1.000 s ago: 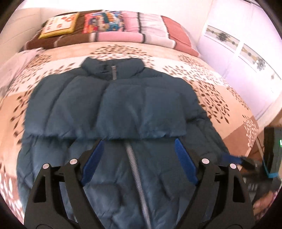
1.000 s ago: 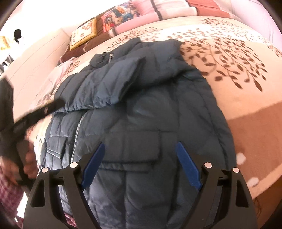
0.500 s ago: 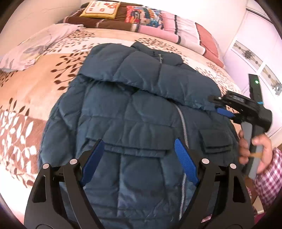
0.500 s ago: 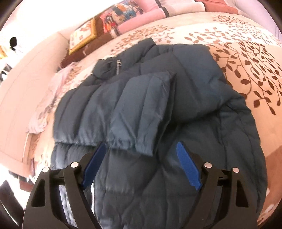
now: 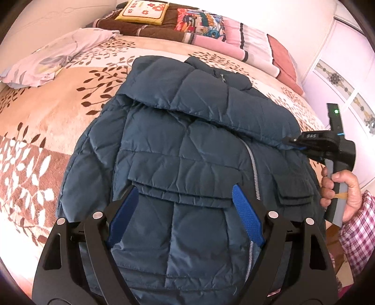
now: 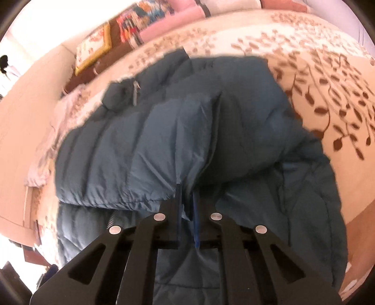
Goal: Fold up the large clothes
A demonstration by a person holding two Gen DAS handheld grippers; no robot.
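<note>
A dark blue puffer jacket lies zip-up on the bed, its sleeves folded across the chest. My left gripper is open and empty, hovering over the jacket's lower front by a pocket flap. My right gripper is shut on the cuff edge of the folded sleeve. In the left wrist view the right gripper shows at the jacket's right side, pinching the sleeve end.
The bed has a beige blanket with brown leaf print. Pillows and folded blankets lie at the head, a pale pillow at the left. A white wardrobe stands to the right.
My right gripper has closed on the folded sleeve's cuff; it was open before. My left gripper has shifted a little further left over the jacket and stays open.
</note>
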